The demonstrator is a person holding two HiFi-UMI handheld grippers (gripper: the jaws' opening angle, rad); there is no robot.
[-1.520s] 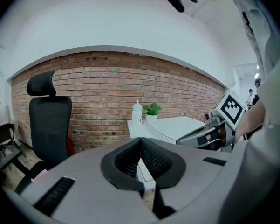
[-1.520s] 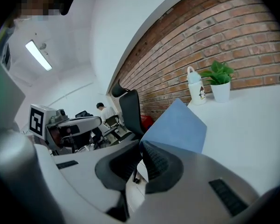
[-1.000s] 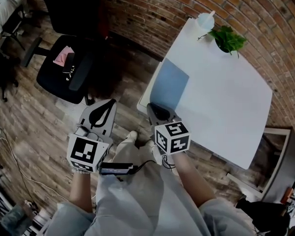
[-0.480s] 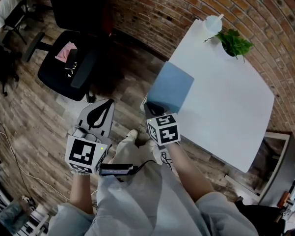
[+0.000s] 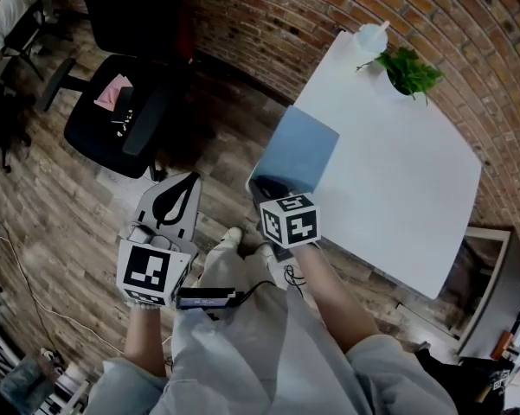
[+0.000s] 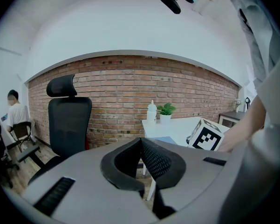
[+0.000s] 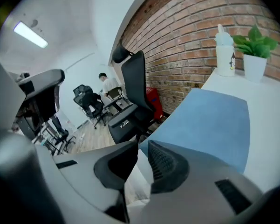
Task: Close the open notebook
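Notebook (image 5: 301, 150): blue cover up, lying flat along the left edge of the table (image 5: 398, 188), well apart from the other edges.
Right gripper (image 7: 140, 148): at the notebook's near corner, jaws a slit apart, grasping nothing.
Left gripper (image 6: 141, 141): off the table, over plank floor (image 5: 60, 206), jaws clenched, empty.
Open room: bare white top right of the notebook; plant (image 5: 407, 69) and bottle (image 5: 366, 37) at the far corner.
Textures: matte cover, smooth tabletop, ribbed pads (image 7: 165, 164), brick wall (image 5: 268, 24).

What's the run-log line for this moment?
left gripper: jaws shut, empty | right gripper: jaws at blue notebook near edge, grip unclear
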